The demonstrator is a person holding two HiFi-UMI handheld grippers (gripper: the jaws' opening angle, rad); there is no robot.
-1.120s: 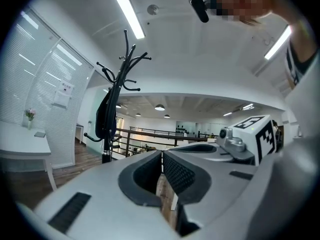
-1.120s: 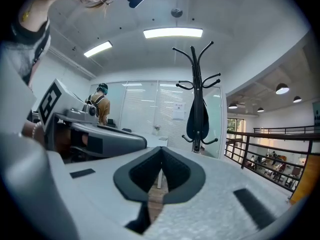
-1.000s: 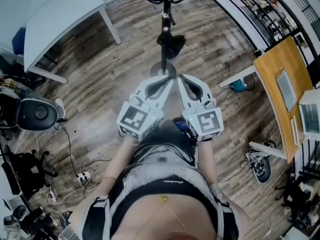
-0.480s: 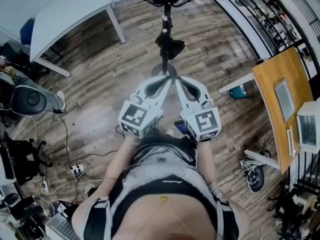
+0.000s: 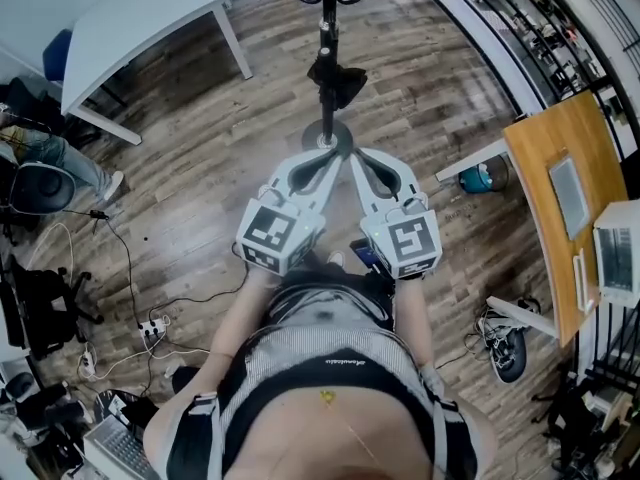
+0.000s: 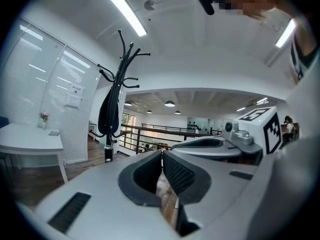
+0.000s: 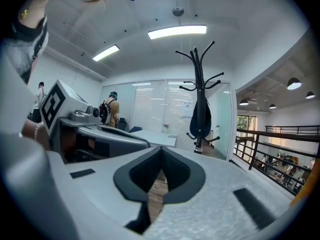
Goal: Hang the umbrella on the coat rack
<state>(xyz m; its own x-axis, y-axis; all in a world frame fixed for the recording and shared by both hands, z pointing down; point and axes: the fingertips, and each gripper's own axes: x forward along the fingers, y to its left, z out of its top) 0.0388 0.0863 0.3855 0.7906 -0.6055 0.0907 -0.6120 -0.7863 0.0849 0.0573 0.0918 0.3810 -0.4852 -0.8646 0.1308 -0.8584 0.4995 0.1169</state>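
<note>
Head view, with both gripper views. The grey plastic left gripper (image 5: 332, 160) is closed, jaws together and nothing between them. The matching grey right gripper (image 5: 356, 160) is likewise closed and empty. Both are held out in front of the person with their tips side by side and near each other. Each carries a cube with square black-and-white markers at its rear.

Just beyond the tips in the head view stands the round base of the black metal coat rack with curved hooks (image 5: 327, 28). The black folded umbrella (image 5: 336, 80) hangs on this rack, close against the pole, apart from both grippers. In the left gripper view the umbrella appears as a dark drop shape along the pole, left of the jaws. In the right gripper view it appears the same way, right of the jaws.

The rack stands on a brown wood-plank floor (image 5: 200, 168). A white rectangular table (image 5: 140, 28) stands to the left of the rack. An orange-brown wooden desk (image 5: 560, 198) lies at the right edge. A dark metal railing (image 7: 270, 139) runs along the right in the right gripper view. A standing person with a backpack (image 7: 110, 111) is seen in the background there.
</note>
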